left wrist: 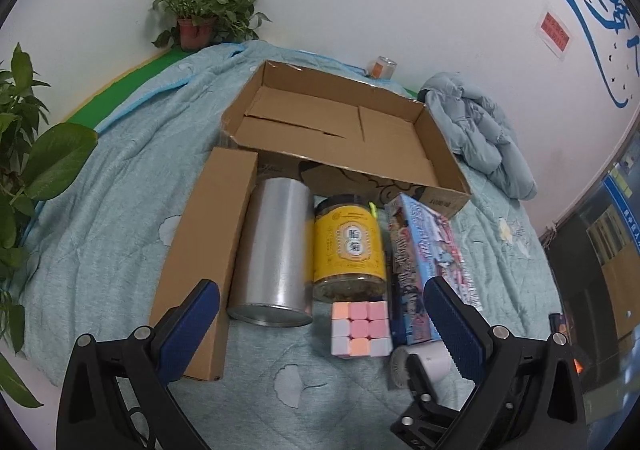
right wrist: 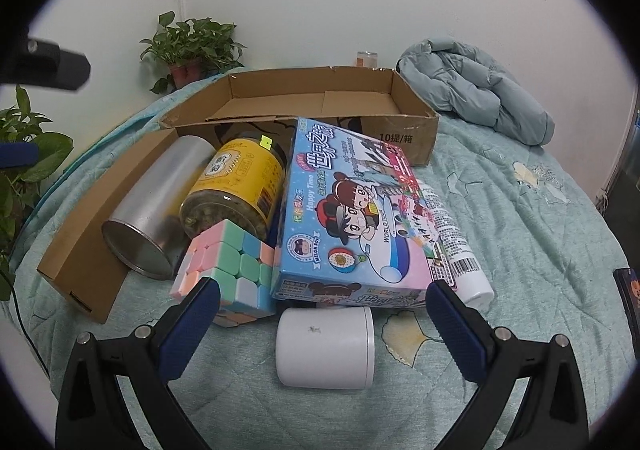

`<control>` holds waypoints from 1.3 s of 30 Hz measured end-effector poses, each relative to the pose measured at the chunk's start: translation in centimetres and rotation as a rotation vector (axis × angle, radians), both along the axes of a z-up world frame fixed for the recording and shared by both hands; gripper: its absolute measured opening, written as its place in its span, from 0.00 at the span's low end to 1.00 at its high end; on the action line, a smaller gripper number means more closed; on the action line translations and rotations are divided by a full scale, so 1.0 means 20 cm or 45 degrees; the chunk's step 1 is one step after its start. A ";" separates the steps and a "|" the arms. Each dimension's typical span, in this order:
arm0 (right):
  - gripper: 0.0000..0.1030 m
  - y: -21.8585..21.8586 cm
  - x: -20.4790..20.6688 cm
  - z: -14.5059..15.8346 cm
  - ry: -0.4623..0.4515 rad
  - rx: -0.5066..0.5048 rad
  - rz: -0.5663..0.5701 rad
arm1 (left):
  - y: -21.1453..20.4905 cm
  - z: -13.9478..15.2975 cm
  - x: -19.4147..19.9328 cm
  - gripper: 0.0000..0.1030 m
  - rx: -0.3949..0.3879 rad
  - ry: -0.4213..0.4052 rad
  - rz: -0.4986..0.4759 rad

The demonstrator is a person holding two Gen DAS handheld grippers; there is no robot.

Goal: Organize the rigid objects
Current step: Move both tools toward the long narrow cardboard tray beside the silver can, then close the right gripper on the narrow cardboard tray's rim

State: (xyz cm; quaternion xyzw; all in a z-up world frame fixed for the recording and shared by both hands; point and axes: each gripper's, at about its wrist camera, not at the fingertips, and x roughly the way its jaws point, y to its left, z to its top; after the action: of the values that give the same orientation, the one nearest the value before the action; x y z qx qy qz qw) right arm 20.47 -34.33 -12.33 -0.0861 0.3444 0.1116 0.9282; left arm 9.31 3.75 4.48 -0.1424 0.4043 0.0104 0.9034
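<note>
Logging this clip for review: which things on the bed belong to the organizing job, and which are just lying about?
Job items:
open cardboard box
long brown carton
silver tin
yellow-label jar
pastel puzzle cube
board game box
white canister
white tube

Lying about:
potted plant
blue jacket
small jar by the wall

My right finger hides part of the white canister; the game box covers the white tube.

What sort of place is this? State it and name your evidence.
Probably a bedroom or a staged room: the items lie on a quilted blue bedspread, with a bundled duvet and a potted plant against a plain wall.
</note>
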 end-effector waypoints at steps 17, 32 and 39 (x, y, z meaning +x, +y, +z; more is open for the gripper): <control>0.99 0.16 0.11 0.20 0.325 0.082 0.085 | 0.55 -0.34 -0.11 1.00 0.264 0.052 0.149; 0.99 0.28 0.15 0.48 0.317 0.159 0.158 | 0.43 -0.40 0.01 1.00 0.225 0.107 0.025; 0.99 0.30 0.20 0.48 0.337 0.178 0.160 | 0.46 -0.42 0.05 1.00 0.200 0.119 0.059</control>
State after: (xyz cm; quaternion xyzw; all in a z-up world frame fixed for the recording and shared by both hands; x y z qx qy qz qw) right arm 24.37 -28.29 -2.64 -0.0271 0.4490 0.2034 0.8697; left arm 10.32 13.00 -3.94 -0.0799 0.4407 0.0695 0.8914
